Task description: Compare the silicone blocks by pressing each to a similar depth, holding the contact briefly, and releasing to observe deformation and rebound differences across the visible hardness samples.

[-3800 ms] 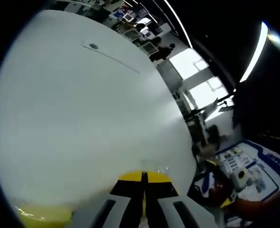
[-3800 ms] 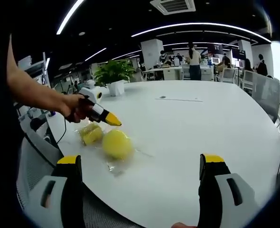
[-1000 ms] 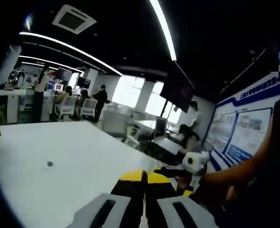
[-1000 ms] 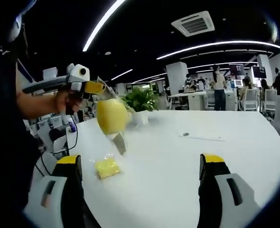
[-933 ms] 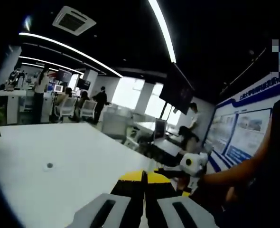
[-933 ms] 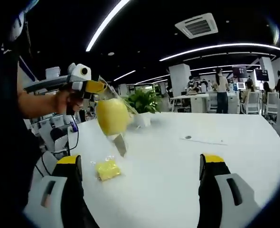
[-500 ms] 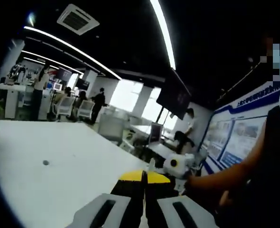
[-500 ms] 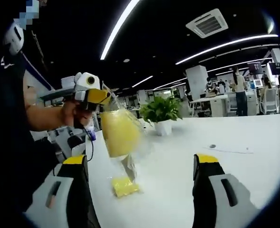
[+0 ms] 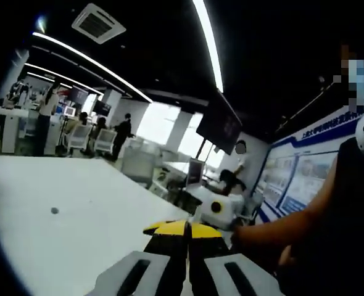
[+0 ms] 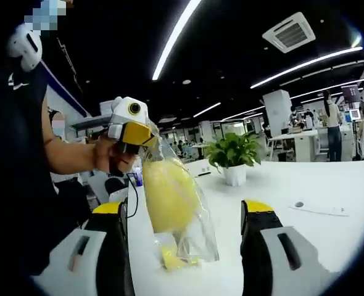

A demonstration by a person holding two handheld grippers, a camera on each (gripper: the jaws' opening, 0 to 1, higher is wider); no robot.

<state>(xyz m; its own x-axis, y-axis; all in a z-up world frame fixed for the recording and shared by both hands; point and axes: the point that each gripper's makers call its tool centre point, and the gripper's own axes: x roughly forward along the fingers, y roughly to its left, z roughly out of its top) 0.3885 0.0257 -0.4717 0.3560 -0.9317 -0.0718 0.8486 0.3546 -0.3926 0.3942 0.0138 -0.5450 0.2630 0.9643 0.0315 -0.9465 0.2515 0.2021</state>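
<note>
My left gripper (image 10: 137, 137) is held up at the left of the right gripper view, shut on the top of a clear plastic bag (image 10: 191, 231). A round yellow silicone block (image 10: 168, 194) hangs inside the bag, above the white table (image 10: 330, 234). A smaller yellow block (image 10: 171, 259) lies on the table beneath the bag. My right gripper (image 10: 183, 208) stands open, and the bag hangs in front of it between its jaws without touching them. In the left gripper view the left gripper (image 9: 186, 228) has its yellow tips pressed together.
A potted plant (image 10: 234, 155) stands further back on the table. The person's arm (image 10: 71, 154) reaches in from the left. The white table (image 9: 58, 228) stretches away to the left, with desks and people behind it.
The left gripper has lifted the bagged yellow block off the table and brought it closer to the right gripper. The small yellow block stays on the table.
</note>
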